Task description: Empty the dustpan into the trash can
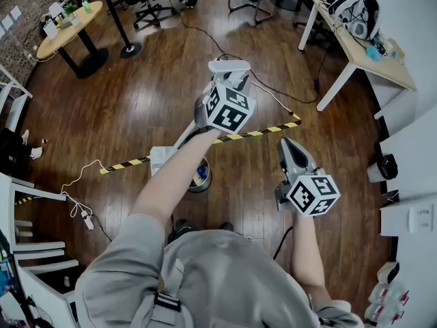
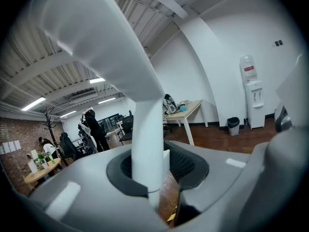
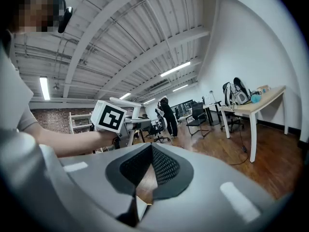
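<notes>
Wooden floor spreads below. Left gripper is clamped on the white dustpan handle; right gripper is closed and empty. The dustpan hangs just beside the trash can. Best to centre it over the rim before tipping.

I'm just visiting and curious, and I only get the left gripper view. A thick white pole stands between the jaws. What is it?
Observer: It is the handle of a dustpan. The head view shows the pan low down, right beside the trash can.
Operator: Is the other gripper helping to hold it?
Observer: No. The right gripper is off to the side with its jaws together and nothing in them.
</notes>
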Available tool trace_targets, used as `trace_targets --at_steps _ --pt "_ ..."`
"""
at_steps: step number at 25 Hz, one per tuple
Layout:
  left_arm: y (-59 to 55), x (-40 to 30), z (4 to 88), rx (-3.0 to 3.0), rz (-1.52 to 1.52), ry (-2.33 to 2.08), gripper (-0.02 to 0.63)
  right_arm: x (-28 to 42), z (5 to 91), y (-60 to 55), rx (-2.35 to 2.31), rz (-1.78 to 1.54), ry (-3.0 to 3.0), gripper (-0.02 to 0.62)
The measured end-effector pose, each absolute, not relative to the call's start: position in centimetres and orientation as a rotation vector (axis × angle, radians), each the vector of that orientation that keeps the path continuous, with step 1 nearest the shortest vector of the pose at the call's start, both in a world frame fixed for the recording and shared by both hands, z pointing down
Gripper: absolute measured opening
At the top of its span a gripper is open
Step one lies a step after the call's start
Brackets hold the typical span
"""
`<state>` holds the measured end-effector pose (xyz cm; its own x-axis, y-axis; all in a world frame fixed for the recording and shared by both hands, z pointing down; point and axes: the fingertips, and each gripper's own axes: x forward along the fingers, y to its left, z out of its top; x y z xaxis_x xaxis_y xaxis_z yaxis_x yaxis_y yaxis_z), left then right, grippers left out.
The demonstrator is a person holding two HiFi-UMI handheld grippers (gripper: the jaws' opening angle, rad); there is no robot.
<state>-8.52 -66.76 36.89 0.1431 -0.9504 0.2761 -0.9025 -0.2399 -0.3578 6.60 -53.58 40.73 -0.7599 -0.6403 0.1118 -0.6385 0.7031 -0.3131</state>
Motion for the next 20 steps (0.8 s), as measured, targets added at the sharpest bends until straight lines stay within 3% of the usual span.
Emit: trace_targets --at_steps 11,20 --pt "-65.8 -9.7 36.5 -2.303 -0.676 1.875 0.1 5.4 41.1 -54.0 -1.043 -0.558 2.901 -0.002" --pt "-59.9 -16.9 33.7 -2.295 -0.53 1.926 0.103 -0.4 40.1 -51.6 -0.926 -0.511 2.983 -0.002"
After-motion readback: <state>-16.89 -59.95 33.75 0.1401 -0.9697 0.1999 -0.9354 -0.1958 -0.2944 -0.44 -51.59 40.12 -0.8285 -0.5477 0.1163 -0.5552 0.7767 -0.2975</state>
